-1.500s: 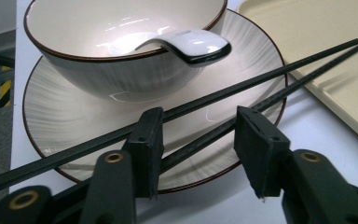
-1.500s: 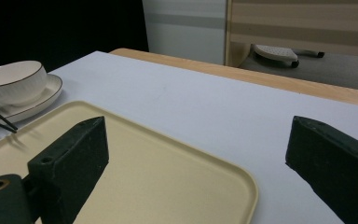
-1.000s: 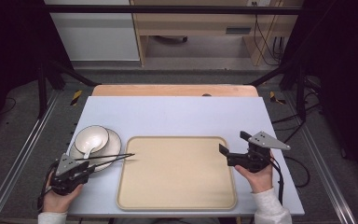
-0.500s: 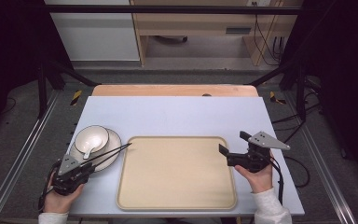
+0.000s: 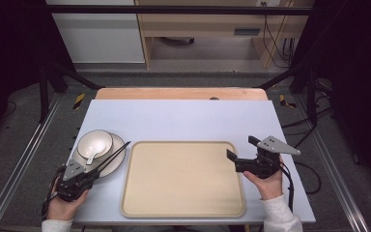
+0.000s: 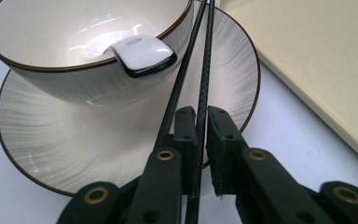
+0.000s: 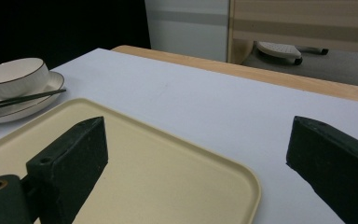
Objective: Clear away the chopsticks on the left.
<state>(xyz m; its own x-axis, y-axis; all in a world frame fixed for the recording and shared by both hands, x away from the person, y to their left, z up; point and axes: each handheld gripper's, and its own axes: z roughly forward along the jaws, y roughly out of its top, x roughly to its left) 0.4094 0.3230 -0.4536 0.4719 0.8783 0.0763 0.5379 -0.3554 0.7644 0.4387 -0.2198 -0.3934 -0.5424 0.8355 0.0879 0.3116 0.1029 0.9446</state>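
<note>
Black chopsticks (image 6: 200, 70), tips cut off, pinched by left gripper (image 6: 199, 135) fingers; right gripper (image 7: 196, 154) wide open, empty.

We count one bowl (image 5: 94, 143), one plate (image 5: 117, 162) under it, one spoon (image 6: 142, 53), two chopsticks (image 5: 111, 158), one tray (image 5: 183, 179), and two grippers.

left gripper view: chopsticks (image 6: 200, 70) run off the top edge, tips unseen; their lower ends hidden between the left tool (image 6: 200, 140) jaws. plate (image 6: 74, 154) partly covered by the bowl (image 6: 74, 51); bowl rim cut off at top. spoon (image 6: 142, 53) bowl end too glared to make out. right gripper view: tray (image 7: 168, 172) cut off at bottom edge.
</note>
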